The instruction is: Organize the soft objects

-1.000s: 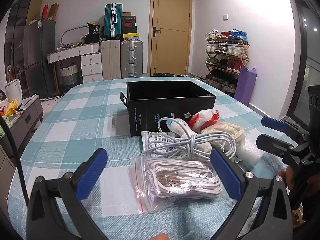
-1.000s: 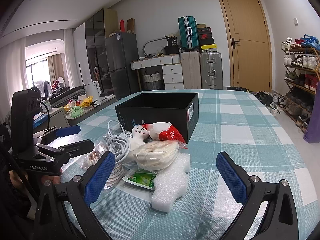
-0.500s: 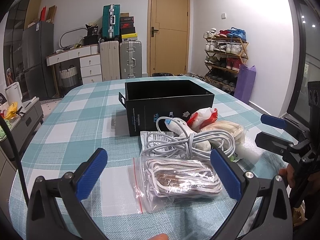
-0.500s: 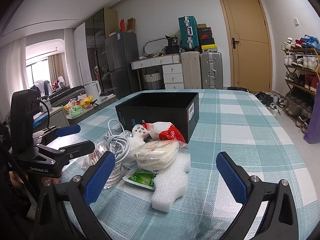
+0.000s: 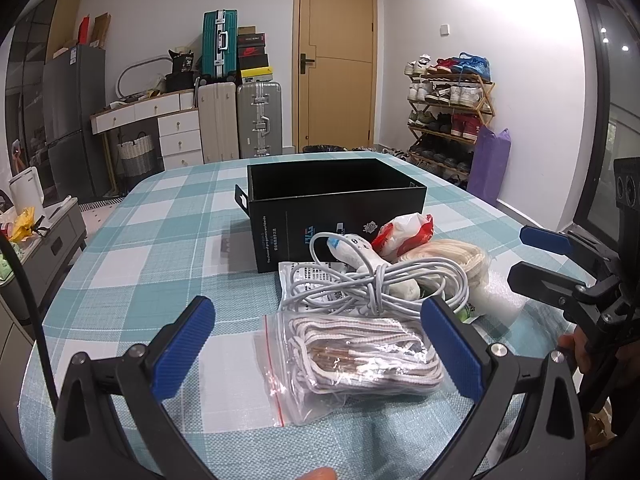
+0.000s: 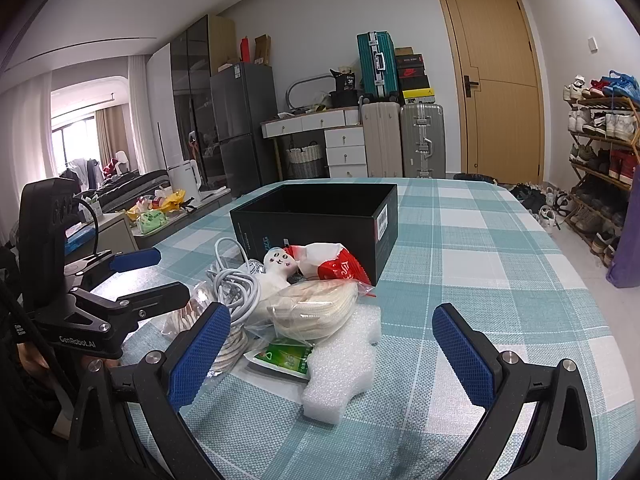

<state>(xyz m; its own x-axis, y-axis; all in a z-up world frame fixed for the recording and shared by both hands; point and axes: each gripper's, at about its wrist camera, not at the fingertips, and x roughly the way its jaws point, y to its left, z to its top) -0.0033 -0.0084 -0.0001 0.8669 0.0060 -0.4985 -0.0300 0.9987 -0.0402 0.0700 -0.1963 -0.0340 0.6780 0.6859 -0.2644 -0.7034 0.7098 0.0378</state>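
A heap of soft items lies in front of an open black box [image 5: 336,204] [image 6: 316,216] on the checked tablecloth. Nearest my left gripper [image 5: 320,348] is a zip bag of white rope [image 5: 352,356]; the open jaws hover over it with nothing held. Behind it sit a coiled white cable [image 5: 372,280] [image 6: 236,288], a small white doll [image 6: 278,268], a red-and-white packet [image 6: 336,264] and a bagged cream rope [image 6: 312,308]. My right gripper [image 6: 332,356] is open above white foam [image 6: 344,360] and a green sachet [image 6: 286,358].
The table edge [image 6: 600,300] runs on the right, with a shoe rack [image 6: 600,152] and purple bag [image 5: 488,164] beyond. Suitcases [image 5: 240,120], drawers and a door [image 5: 336,68] line the back wall. Open tablecloth lies left of the heap [image 5: 140,264].
The left gripper has shifted slightly forward and lower toward the zip bag of rope. The right gripper and the heap have barely moved.
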